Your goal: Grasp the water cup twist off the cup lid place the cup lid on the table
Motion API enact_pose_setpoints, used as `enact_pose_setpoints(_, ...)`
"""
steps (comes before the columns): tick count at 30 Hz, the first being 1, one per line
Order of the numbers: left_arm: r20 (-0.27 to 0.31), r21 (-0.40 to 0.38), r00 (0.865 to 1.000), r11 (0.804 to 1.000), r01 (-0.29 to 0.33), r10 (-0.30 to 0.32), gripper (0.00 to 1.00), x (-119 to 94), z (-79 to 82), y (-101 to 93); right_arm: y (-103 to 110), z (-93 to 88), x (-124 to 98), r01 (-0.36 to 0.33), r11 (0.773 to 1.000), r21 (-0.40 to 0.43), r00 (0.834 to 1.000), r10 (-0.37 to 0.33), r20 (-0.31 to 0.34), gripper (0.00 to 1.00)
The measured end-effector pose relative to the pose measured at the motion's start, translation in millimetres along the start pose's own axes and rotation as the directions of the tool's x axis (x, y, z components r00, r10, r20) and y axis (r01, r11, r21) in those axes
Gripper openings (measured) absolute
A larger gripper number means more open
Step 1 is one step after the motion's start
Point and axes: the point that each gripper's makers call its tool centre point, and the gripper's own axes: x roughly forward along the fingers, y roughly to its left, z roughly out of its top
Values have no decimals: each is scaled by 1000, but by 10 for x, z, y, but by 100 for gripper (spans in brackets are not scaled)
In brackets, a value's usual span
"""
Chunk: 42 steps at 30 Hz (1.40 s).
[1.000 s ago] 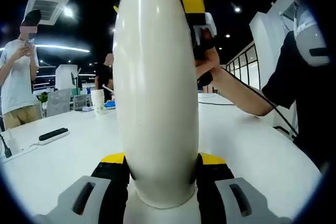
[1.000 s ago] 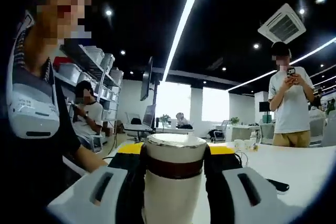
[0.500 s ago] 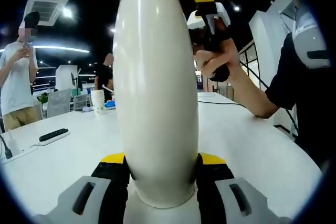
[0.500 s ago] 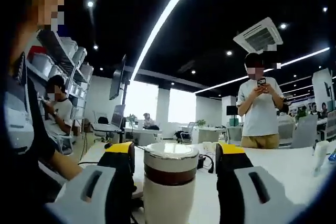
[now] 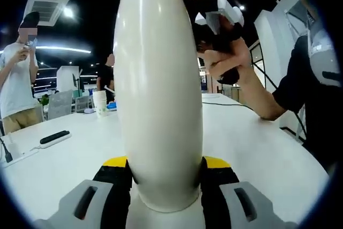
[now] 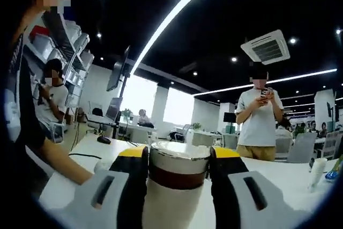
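A tall cream water cup (image 5: 158,95) stands upright in the left gripper view, and my left gripper (image 5: 166,163) is shut on its lower body. At its top sits the cup lid (image 6: 179,164), silver on top with a dark brown band. My right gripper (image 6: 179,156) is shut on the lid, one yellow-tipped jaw against each side. In the left gripper view a hand (image 5: 228,57) holds that gripper up by the cup's top, where one yellow jaw shows.
The white table (image 5: 257,148) stretches around the cup. On it lie a black remote (image 5: 53,138), a paper cup (image 5: 99,103) and a thin cable (image 5: 220,105). A person with a phone (image 6: 260,122) stands beyond the table. Another paper cup (image 6: 316,172) stands at the right.
My right gripper's jaws stood apart from the lid half a second ago and have closed on it again. The hand and that gripper have turned and risen. The left gripper's hold is unchanged.
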Motion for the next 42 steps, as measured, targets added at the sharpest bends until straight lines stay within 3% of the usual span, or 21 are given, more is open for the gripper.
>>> enact_pose_setpoints(5,0,1,1000,1000,2,-2,52,4,-9,19,6,6,-13,-104,990,96,994,101,32,47)
enact_pose_setpoints(11,-1,-1,1000,1000,3,-3,51,11,-17,28,34,7,-28,-284,950,126,958,275,87,47)
enact_pose_setpoints(16,-2,-6,1000,1000,7,-7,51,16,-20,22,29,6,-27,-363,925,111,930,352,105,47)
enact_pose_setpoints(19,-4,-7,1000,1000,3,-3,52,15,-25,24,43,9,19,-374,921,110,926,366,90,47)
enact_pose_setpoints(21,-5,-11,1000,1000,0,0,52,12,-28,20,42,-23,61,-335,935,121,942,335,14,48)
enact_pose_setpoints(23,-5,-2,1000,1000,-1,1,52,17,-30,12,11,97,93,-283,952,113,959,281,37,54)
enact_pose_setpoints(26,-5,8,1000,1000,-3,3,52,23,-30,-10,15,273,90,-250,959,135,968,244,63,62)
enact_pose_setpoints(28,-7,6,1000,1000,-4,4,52,25,-31,-13,-39,434,91,-162,982,101,985,155,73,62)
enact_pose_setpoints(31,-7,7,1000,1000,-4,5,52,31,-33,-9,-101,446,89,2,998,71,1000,-1,-5,62)
enact_pose_setpoints(34,-8,8,1000,1000,-5,6,52,33,-33,-6,-121,373,83,117,992,44,992,-114,-60,62)
enact_pose_setpoints(38,-10,10,1000,1000,-7,7,52,33,-35,-7,-8,186,111,175,983,-48,975,-180,-127,65)
enact_pose_setpoints(42,-12,13,1000,1000,-9,9,52,32,-37,-7,-106,72,85,249,959,-138,950,-269,-158,67)
